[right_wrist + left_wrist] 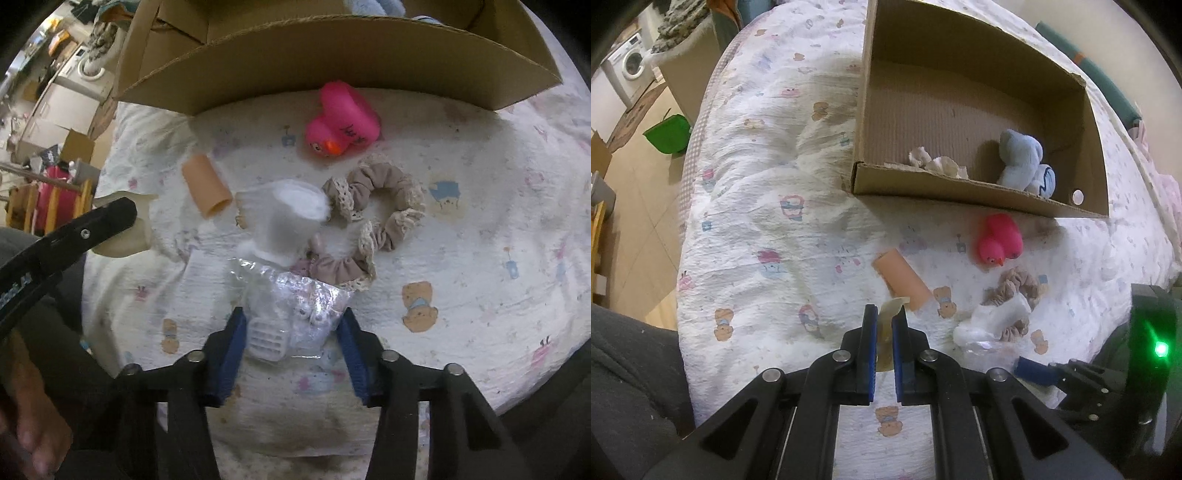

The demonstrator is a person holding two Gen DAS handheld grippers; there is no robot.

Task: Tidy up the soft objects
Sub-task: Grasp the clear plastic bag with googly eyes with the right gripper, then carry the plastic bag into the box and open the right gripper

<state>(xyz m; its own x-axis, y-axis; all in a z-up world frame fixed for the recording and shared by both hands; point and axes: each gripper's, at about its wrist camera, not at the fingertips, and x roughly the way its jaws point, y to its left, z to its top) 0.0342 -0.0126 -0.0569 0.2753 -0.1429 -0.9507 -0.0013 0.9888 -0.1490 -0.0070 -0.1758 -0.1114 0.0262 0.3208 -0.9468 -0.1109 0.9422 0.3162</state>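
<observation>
Left gripper [884,325]: fingers closed on a cream strip [892,314], lifted above the bed [757,221]. Right gripper [291,332]: fingers part open, straddling a clear plastic packet [295,302] near the bed's front edge, pads not visibly pressing. Beyond lie a beige scrunchie [373,206], an orange tube [205,184] and a pink duck [343,120] beside the cardboard box [960,195]. The box holds a blue plush [1023,162]; most items remain unsorted

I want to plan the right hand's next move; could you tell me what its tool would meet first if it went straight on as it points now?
Most likely the clear plastic packet, already between the right tool fingers; just past it lies the white sock. Depth is hard to judge.
</observation>
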